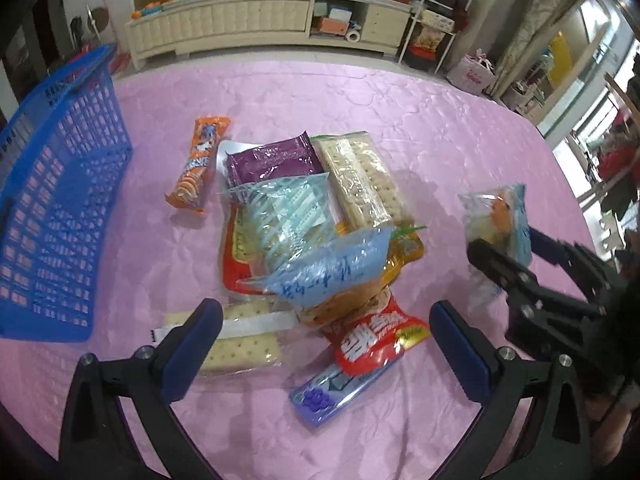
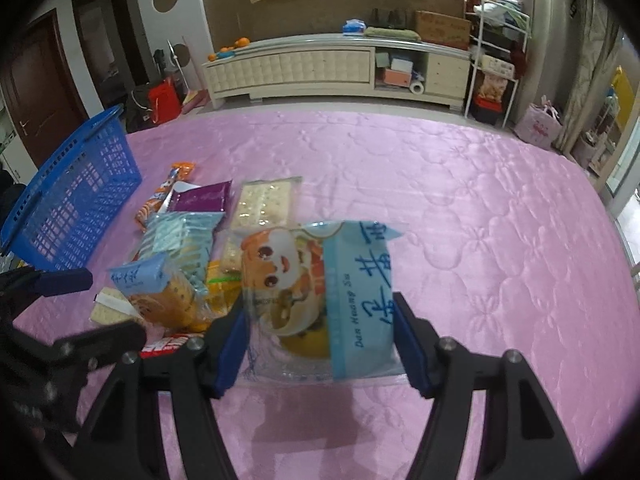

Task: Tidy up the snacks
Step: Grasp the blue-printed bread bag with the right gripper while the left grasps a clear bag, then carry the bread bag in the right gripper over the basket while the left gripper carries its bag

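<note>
Right tongs tilted down, gripping blue snack packet, left tongs spread wide, empty

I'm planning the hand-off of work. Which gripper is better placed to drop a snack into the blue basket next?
Right. The right gripper already holds a light blue snack packet clear of the pink cloth. The left gripper is open and empty above the pile, though nearer the blue basket.

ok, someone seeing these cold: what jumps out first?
The right tongs are shut on a light blue snack bag with a cartoon face, held above the pink quilted cloth. Left of it lies a heap of snack packets, with the blue mesh basket at the far left. The left tongs are open over the heap.
</note>
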Tool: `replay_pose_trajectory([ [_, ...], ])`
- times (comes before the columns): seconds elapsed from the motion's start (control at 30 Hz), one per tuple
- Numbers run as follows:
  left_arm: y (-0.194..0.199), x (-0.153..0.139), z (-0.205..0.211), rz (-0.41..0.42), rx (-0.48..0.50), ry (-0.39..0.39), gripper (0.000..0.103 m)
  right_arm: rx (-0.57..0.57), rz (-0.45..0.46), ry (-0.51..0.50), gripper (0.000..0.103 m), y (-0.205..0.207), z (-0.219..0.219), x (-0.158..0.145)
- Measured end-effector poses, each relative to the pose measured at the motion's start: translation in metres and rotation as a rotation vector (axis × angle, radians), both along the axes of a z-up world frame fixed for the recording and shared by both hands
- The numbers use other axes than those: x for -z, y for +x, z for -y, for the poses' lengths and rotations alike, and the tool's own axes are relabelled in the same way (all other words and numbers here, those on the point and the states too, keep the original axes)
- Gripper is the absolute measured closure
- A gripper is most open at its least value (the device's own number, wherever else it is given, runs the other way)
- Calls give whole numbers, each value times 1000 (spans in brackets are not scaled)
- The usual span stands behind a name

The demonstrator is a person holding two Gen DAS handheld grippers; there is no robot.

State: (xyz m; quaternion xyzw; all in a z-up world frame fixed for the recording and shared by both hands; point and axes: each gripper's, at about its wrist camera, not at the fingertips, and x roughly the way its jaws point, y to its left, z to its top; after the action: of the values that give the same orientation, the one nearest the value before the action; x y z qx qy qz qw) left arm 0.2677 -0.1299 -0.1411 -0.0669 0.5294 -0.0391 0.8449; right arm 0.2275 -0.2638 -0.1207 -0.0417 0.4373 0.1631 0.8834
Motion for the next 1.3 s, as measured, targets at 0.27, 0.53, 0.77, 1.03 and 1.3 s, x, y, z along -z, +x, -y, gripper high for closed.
replay_pose_trajectory([
  [0.27,15,10,11,-22,-18,65,11,34,-9,31,33,6,10,-1],
  [0.53,30,17,13,-28,-27,101,20,19,-28,46,33,8,9,1],
  [0.77,28,17,10,-17,-36,86,53,24,-48,55,33,9,12,1],
  [1.03,9,7,8,17,23,59,63,-8,-23,26,33,-5,2,-13],
  [1.3,-21,-15,-16,77,29,-6,64,-23,-24,7,33,-22,-9,-20],
])
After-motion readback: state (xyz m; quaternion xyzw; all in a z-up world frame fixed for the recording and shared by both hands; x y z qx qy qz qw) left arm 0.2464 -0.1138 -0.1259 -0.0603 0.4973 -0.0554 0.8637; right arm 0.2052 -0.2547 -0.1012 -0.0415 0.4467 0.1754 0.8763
